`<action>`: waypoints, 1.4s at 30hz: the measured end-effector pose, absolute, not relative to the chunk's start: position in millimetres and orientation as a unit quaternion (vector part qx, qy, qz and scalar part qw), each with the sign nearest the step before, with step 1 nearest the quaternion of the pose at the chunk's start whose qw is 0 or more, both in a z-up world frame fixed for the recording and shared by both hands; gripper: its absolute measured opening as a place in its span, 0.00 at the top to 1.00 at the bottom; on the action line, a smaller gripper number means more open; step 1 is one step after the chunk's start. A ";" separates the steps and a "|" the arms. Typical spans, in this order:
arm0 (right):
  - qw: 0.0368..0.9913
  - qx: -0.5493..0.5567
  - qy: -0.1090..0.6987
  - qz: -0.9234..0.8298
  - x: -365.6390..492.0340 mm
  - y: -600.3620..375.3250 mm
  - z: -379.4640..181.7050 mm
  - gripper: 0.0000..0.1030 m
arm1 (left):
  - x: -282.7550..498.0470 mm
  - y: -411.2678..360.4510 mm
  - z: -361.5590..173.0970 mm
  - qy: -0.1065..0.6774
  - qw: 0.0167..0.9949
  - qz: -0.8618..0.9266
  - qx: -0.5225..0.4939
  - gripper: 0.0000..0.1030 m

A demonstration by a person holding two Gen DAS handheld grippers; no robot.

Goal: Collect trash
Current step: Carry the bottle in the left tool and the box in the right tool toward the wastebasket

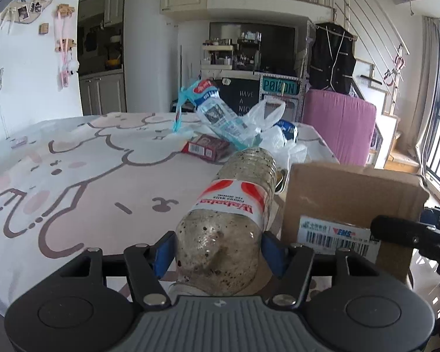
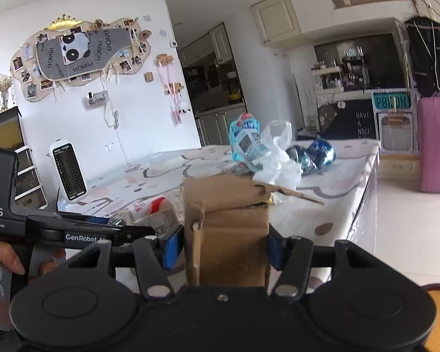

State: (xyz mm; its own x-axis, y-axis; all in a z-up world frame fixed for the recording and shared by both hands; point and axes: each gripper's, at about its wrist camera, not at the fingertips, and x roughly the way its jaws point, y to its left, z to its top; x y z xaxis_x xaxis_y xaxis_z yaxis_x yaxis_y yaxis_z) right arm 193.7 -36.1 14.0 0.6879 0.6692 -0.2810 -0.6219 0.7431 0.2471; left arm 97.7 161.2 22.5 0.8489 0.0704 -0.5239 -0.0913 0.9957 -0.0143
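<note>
Left hand-held gripper (image 1: 218,252) has its blue pads clamped on a dirty plastic bottle (image 1: 230,223), long axis running straight away from the camera, base pointing out over the counter (image 1: 88,182). Right hand-held gripper (image 2: 224,249) is squeezing a cardboard box (image 2: 228,228), held upright just beside the bottle.

Only the left view shows the speckled grime inside the bottle and the EMS label (image 1: 336,234) on the box. Only the right view catches the panda photo board (image 2: 79,55), the white heater (image 2: 67,173) and two blue foil bags (image 2: 314,154).

Cartoon-print cloth covers the counter; a white plastic bag (image 2: 275,158) and a red packet (image 1: 206,147) lie further back. Kitchen behind, pink mattress (image 1: 338,126) off to the right.
</note>
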 end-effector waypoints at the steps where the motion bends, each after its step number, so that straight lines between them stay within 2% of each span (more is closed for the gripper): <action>1: 0.918 0.064 0.174 0.352 190.8 -36.6 16.6 0.45 | 95.2 161.3 24.6 0.269 0.962 0.042 -0.020 0.39; 23: 0.943 0.029 0.118 0.309 149.5 -62.4 59.8 0.47 | 63.5 151.0 67.3 0.223 0.974 0.036 -0.015 0.39; 33: 0.967 0.013 0.102 0.234 149.1 -127.7 82.7 0.47 | 86.3 92.9 93.4 0.199 0.980 -0.024 0.005 0.39; 42: 0.982 0.016 0.099 0.158 152.3 -191.8 85.7 0.47 | 121.6 16.7 87.8 0.201 0.975 -0.097 0.020 0.41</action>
State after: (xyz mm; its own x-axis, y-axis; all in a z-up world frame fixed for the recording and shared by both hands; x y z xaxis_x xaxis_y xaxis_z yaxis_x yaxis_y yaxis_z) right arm 152.3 -191.8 85.7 0.9302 0.3138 -0.1903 -0.3076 0.9495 0.0622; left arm 121.6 16.7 87.8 0.9007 -0.1811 -0.3950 0.1974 0.9803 0.0005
